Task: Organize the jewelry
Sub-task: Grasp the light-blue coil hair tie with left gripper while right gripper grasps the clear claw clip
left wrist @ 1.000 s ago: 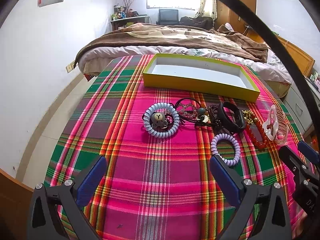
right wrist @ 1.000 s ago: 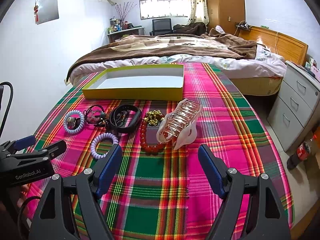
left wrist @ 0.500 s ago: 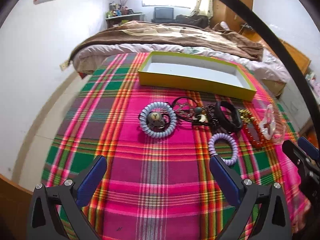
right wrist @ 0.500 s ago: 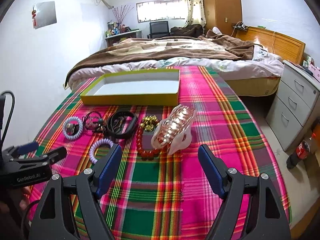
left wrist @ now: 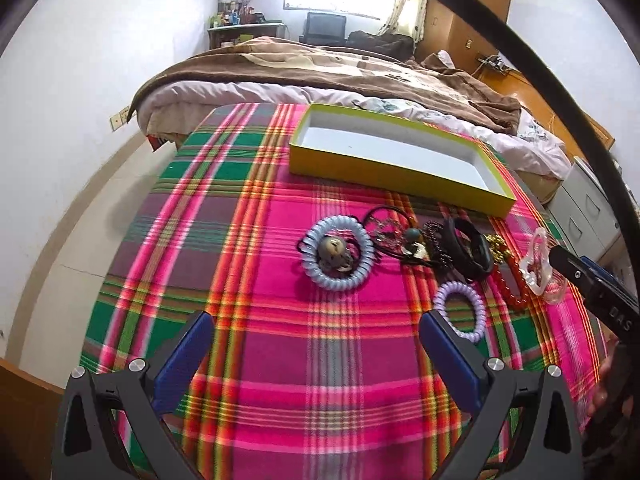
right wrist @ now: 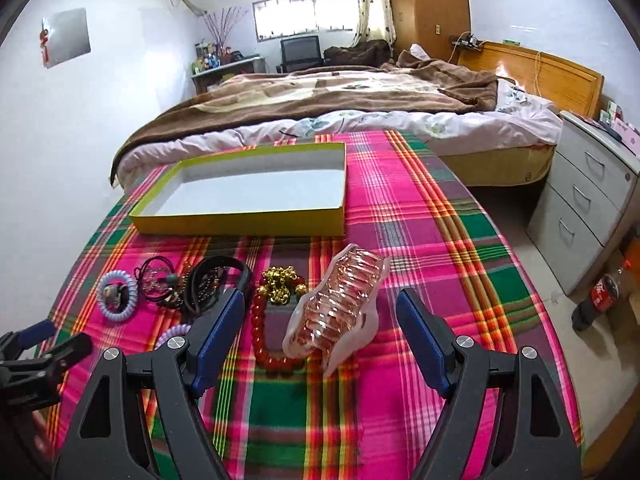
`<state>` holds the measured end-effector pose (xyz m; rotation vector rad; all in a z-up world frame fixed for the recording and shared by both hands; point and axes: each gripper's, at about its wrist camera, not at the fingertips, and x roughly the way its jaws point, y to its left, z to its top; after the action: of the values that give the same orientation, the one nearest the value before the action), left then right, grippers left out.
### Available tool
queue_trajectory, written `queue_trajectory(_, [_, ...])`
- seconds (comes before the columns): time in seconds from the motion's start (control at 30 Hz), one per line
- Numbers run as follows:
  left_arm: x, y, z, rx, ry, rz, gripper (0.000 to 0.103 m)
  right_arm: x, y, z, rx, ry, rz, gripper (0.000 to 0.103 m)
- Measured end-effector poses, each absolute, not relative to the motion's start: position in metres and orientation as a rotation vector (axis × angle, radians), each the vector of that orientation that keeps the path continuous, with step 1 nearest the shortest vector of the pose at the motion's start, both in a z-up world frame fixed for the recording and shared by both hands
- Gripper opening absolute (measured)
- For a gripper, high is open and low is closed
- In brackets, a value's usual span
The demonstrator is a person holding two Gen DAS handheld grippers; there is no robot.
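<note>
A row of jewelry lies on the plaid tablecloth in front of an empty yellow box (left wrist: 384,178) (right wrist: 240,224). From left: a pale blue coil ring (left wrist: 339,258) (right wrist: 117,295) with a bell inside, black cords with charms (left wrist: 394,232), a black band (left wrist: 466,248) (right wrist: 218,276), gold beads (right wrist: 280,284), a red bead bracelet (right wrist: 266,344) and a clear bag of pink bangles (right wrist: 338,312) (left wrist: 538,264). A small lilac coil ring (left wrist: 462,316) lies nearer. My left gripper (left wrist: 316,354) is open, short of the blue ring. My right gripper (right wrist: 320,328) is open, its fingers either side of the bangle bag.
A bed with a brown blanket (right wrist: 320,96) stands right behind the table. A grey drawer unit (right wrist: 584,196) and a cola bottle (right wrist: 598,300) on the floor are to the right. White wall and floor lie left of the table's edge (left wrist: 120,264).
Both grippers have moved forward toward the jewelry and stayed open. The bangle bag now sits between the right gripper's fingers, and the blue ring is closer to the left one.
</note>
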<state>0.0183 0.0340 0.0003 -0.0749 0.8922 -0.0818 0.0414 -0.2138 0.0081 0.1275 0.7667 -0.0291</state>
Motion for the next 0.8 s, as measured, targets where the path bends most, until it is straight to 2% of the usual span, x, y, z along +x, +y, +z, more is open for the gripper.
queue_trajectory(0.27, [0.029, 0.059, -0.004, -0.141, 0.932, -0.071, 0.103, 0.048, -0.221, 0.001, 0.124, 0.787, -0.081, 0.077])
queue_trajectory(0.4, [0.037, 0.064, -0.003, -0.158, 0.941, -0.091, 0.101, 0.048, -0.224, 0.003, 0.13, 0.781, -0.08, 0.056])
queue_trajectory(0.53, [0.048, 0.067, -0.002, -0.175, 0.952, -0.083, 0.098, 0.049, -0.226, 0.003, 0.139, 0.783, -0.063, 0.046])
queue_trajectory(0.57, [0.051, 0.067, -0.002, -0.174, 0.953, -0.082, 0.098, 0.049, -0.226, 0.003, 0.134, 0.784, -0.063, 0.04])
queue_trajectory(0.8, [0.064, 0.065, -0.002, -0.174, 0.955, -0.106, 0.082, 0.044, -0.231, 0.005, 0.148, 0.77, -0.056, 0.039])
